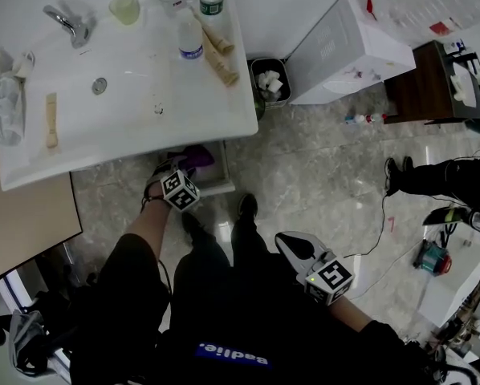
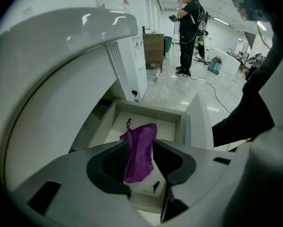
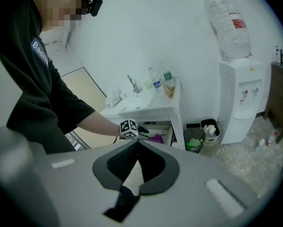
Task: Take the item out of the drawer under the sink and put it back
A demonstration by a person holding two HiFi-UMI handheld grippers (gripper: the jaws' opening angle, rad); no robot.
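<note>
A purple drawstring pouch (image 2: 140, 150) hangs limp between the jaws of my left gripper (image 2: 141, 144), over the open drawer (image 2: 166, 126) under the white sink (image 1: 128, 127). The jaws stand apart and do not pinch the cloth, so this gripper is open. From the head view the pouch (image 1: 197, 157) shows in the drawer (image 1: 217, 186), just beyond the left gripper's marker cube (image 1: 180, 189). My right gripper (image 1: 298, 249) is held back near my waist, well away from the sink. Its tips (image 3: 137, 142) meet with nothing between them, so it is shut.
Bottles (image 1: 191, 40), a cup (image 1: 124, 7) and a tap (image 1: 67, 21) stand on the sink top. A small bin (image 1: 270, 81) and a water dispenser (image 1: 348, 50) stand to the sink's right. Another person (image 2: 188, 32) stands farther off. Cables (image 1: 376, 251) lie on the floor.
</note>
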